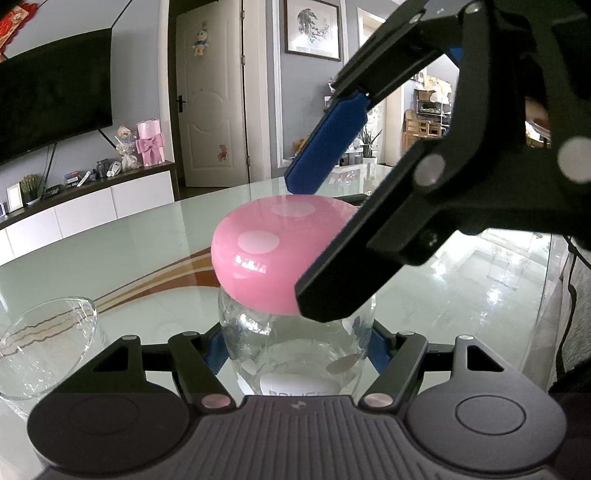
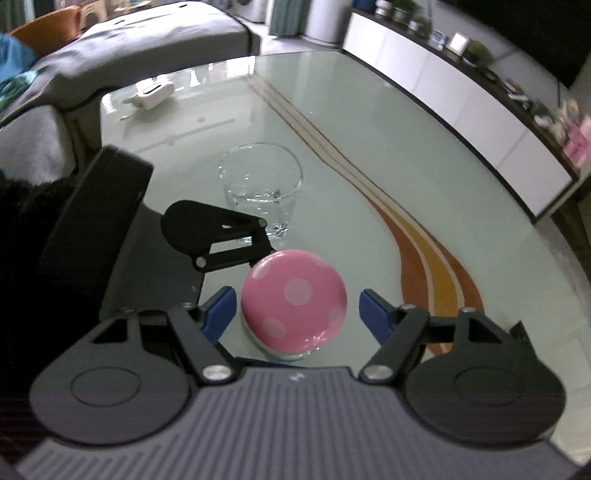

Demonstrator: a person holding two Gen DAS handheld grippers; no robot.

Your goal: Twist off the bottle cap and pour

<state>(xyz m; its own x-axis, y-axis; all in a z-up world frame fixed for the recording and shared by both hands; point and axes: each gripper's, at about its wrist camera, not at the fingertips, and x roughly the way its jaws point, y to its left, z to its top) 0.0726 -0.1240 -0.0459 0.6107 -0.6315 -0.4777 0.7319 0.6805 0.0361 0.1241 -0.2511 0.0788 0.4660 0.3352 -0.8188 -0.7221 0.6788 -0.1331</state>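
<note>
The left gripper [image 1: 295,349] points slightly downward, its blue pads [image 1: 216,350] pressed against both sides of a bottle [image 1: 291,354]. The right gripper [image 2: 295,314] tilts steeply down from above, its jaws apart on either side of the bottle's cap [image 2: 293,308], not touching it.

pink cap [image 2: 293,304] between right tool [image 2: 295,310], glass [image 2: 261,184] beyond

A glass-topped table [image 1: 147,236] with curved orange and yellow bands is seen; a white box [image 2: 153,92] lies at its far left corner in the right wrist view; a dark television [image 1: 51,96] is mounted on the left wall above a long white cabinet [image 1: 92,206]; a pink box with a bow [image 1: 149,142] is set on it; a white door [image 1: 212,99] and a framed picture [image 1: 314,29] are seen beyond.
</note>
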